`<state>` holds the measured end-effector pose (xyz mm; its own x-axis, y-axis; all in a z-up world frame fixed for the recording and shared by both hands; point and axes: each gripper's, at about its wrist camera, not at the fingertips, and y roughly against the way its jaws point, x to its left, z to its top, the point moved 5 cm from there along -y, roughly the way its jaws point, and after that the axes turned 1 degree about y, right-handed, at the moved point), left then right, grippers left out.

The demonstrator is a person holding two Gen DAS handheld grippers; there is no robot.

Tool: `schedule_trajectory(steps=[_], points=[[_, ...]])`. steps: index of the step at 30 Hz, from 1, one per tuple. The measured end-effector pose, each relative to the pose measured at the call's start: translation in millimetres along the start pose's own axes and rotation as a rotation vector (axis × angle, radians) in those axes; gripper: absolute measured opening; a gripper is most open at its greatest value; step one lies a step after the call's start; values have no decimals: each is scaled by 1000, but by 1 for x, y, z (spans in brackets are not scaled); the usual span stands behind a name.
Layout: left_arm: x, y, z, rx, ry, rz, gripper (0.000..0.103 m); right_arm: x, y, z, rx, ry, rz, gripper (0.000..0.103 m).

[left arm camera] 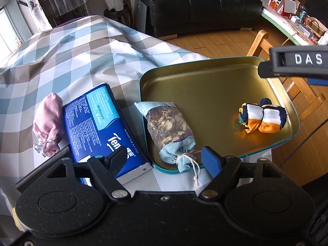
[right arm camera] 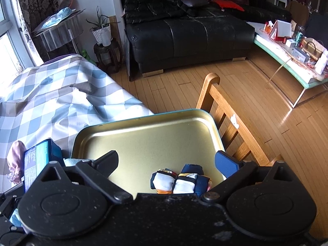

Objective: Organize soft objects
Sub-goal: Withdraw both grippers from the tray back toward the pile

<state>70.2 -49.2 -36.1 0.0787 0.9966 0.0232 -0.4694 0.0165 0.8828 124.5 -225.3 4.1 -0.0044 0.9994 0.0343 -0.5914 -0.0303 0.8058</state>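
With the rolled cloth (right arm camera: pixel 180 181) released in the tray (right arm camera: pixel 143 143), both grippers (right arm camera: pixel 166 166) spread empty; next, left gripper (left arm camera: pixel 164 157) pinches pink pouch (left arm camera: pixel 49 123).

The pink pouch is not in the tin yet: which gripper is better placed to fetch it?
Probably the left gripper: the pink pouch lies on its side of the tin, and it is open. The right gripper hangs over the tin.

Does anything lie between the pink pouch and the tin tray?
Yes. The blue tissue pack lies on the cloth between the pink pouch and the tin tray, right against the tray's near-left edge.
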Motion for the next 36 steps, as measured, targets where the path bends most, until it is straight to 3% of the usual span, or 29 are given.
schedule_trajectory(steps=[14, 27, 33, 36], points=[[23, 27, -21, -36, 16, 21, 75, 29, 34, 11, -186, 91, 44, 103], [87, 47, -67, -13, 120, 70, 80, 74, 48, -7, -235, 239, 102, 103], [131, 58, -89, -7, 239, 106, 85, 94, 53, -23, -249, 258, 101, 103], [150, 60, -99, 12, 303, 107, 87, 105, 50, -39, -205, 271, 140, 103]])
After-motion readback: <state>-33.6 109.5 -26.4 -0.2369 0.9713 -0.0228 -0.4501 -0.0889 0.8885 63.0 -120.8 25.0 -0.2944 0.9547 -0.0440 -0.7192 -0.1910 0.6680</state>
